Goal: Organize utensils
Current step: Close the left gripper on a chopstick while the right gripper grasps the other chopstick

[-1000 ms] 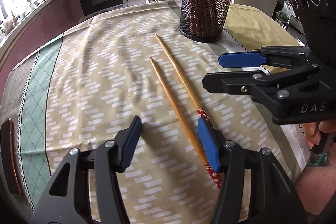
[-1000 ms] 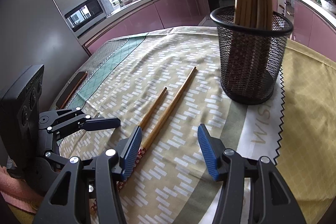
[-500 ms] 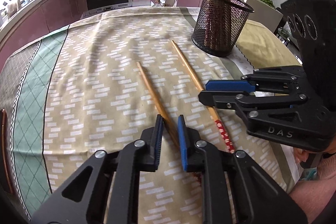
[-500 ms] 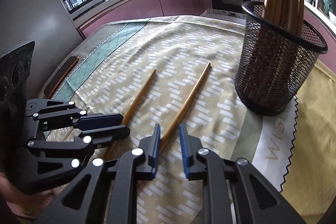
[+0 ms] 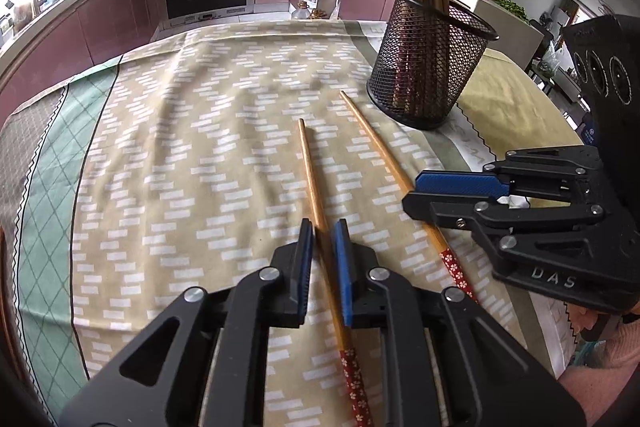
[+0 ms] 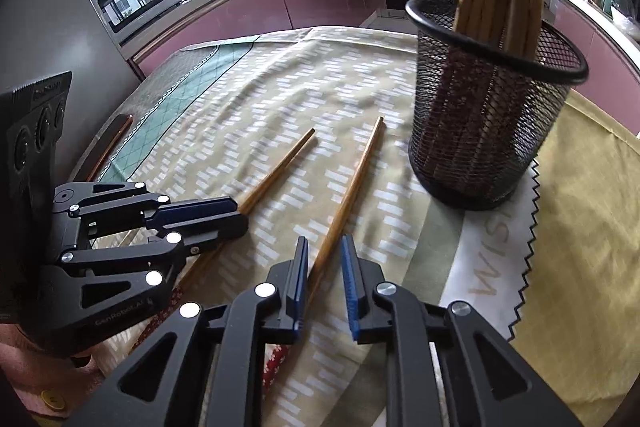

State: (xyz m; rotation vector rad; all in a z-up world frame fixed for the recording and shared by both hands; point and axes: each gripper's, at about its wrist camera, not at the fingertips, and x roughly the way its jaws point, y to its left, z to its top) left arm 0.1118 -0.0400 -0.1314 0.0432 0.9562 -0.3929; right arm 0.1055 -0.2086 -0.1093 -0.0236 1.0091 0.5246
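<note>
Two bamboo chopsticks with red floral handles lie on the patterned tablecloth [image 5: 168, 163], short of the black mesh holder [image 6: 488, 115].

The left gripper [image 5: 322, 259] is clamped on the left chopstick [image 5: 310, 167].

The right gripper's [image 6: 324, 279] jaws are opening slightly around the right chopstick [image 6: 352, 183].

Pickup seems underway; next, lift both toward the holder ahead.
</note>
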